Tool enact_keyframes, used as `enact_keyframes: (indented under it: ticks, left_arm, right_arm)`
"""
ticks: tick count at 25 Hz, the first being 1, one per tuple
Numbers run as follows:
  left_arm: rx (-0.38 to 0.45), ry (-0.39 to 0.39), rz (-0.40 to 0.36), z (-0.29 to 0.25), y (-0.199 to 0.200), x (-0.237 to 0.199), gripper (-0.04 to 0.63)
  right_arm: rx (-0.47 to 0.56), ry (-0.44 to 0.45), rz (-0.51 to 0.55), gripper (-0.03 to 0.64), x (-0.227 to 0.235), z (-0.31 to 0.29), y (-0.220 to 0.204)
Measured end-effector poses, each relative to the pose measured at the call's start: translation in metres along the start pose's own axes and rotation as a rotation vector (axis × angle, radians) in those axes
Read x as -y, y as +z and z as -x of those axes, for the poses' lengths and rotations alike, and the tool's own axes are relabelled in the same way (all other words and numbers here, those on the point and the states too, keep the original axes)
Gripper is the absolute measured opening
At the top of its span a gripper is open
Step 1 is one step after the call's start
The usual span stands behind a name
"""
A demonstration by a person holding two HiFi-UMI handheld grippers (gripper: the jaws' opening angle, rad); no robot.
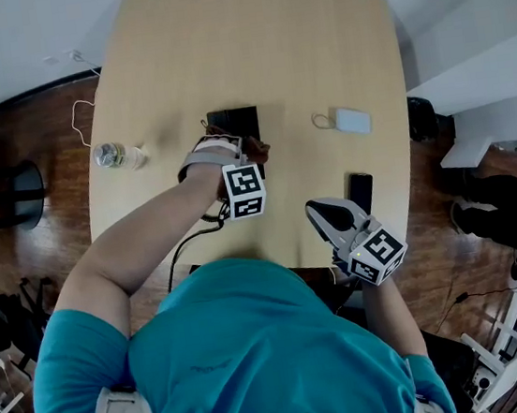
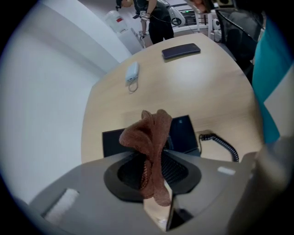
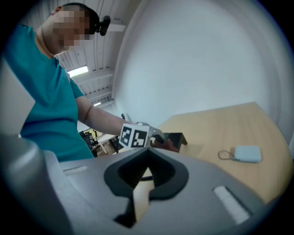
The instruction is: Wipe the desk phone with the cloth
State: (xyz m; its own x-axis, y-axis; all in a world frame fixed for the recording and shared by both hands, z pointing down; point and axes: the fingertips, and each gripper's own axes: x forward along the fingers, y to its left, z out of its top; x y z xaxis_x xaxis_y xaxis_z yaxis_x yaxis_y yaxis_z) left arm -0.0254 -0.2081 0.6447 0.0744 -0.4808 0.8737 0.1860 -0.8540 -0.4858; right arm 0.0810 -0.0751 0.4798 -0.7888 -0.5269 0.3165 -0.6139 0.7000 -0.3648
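A black desk phone (image 1: pixel 231 122) lies on the light wooden table (image 1: pixel 257 50), with its coiled cord (image 2: pixel 223 145) trailing toward the front edge. My left gripper (image 1: pixel 248 153) hovers at the phone's near side, shut on a brown mesh cloth (image 2: pixel 150 137). The cloth bunches up out of the jaws above the phone's dark body (image 2: pixel 184 134). My right gripper (image 1: pixel 323 211) hangs over the table's front edge, right of the phone, shut with nothing in it. From the right gripper view, the left gripper (image 3: pixel 158 137) and the cloth (image 3: pixel 169 145) sit against the phone (image 3: pixel 177 137).
A black smartphone (image 1: pixel 360 191) lies near the front right edge. A white pouch with a loop (image 1: pixel 352 120) rests to the right of the phone. A plastic bottle (image 1: pixel 118 156) lies at the left edge beside a white cable (image 1: pixel 83 120). Chairs and equipment stand on the floor.
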Motion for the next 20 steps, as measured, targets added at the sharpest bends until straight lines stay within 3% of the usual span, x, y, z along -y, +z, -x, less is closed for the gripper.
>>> enact_keyframes:
  ticks: [7, 10, 12, 16, 20]
  left_arm:
    - [0.019, -0.070, -0.119, 0.007, 0.018, 0.093, 0.110]
    - [0.057, -0.097, -0.096, 0.009, 0.021, 0.102, 0.110]
    - [0.088, -0.081, -0.007, 0.014, 0.018, 0.073, 0.110]
    - [0.109, 0.034, 0.178, 0.040, 0.003, -0.049, 0.110]
    - [0.070, 0.055, 0.223, 0.019, 0.001, -0.101, 0.110]
  right_arm:
    - [-0.001, -0.005, 0.008, 0.002, 0.001, -0.001, 0.001]
    - [0.007, -0.015, 0.003, 0.002, 0.004, 0.002, 0.002]
    - [0.017, -0.022, 0.001, 0.002, 0.005, 0.006, 0.004]
    - [0.028, -0.041, 0.006, 0.002, 0.008, 0.015, 0.007]
    - [0.025, -0.058, -0.003, 0.002, 0.009, 0.022, 0.002]
